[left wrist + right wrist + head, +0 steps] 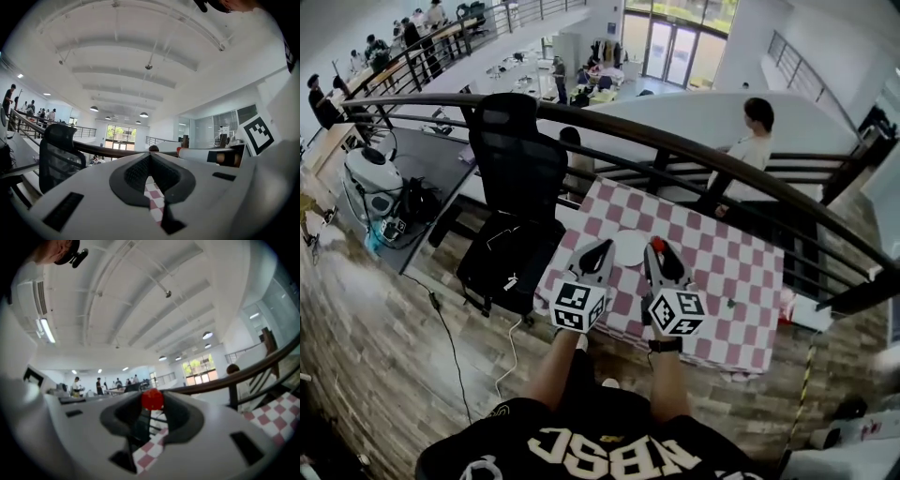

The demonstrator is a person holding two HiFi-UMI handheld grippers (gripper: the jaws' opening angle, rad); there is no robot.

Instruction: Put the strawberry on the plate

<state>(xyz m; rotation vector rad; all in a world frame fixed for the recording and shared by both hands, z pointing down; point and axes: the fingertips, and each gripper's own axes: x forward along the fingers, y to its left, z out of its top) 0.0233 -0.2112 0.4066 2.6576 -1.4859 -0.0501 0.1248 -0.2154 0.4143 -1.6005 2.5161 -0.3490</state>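
A red strawberry (152, 399) is pinched between the tips of my right gripper (152, 402), which is shut on it. In the head view the strawberry (657, 246) shows at the tip of the right gripper (658, 249), held above the table just right of the white plate (629, 249). The plate lies on the pink-and-white checkered cloth (736, 267). My left gripper (603, 247) hovers at the plate's left edge. Its jaws meet at the tips with nothing between them (150, 157).
A black office chair (514, 183) stands left of the table. A dark curved railing (694, 150) runs behind it, with a person (755, 141) beyond. A small dark object (730, 302) lies on the cloth at the right. Cables trail on the wooden floor (441, 319).
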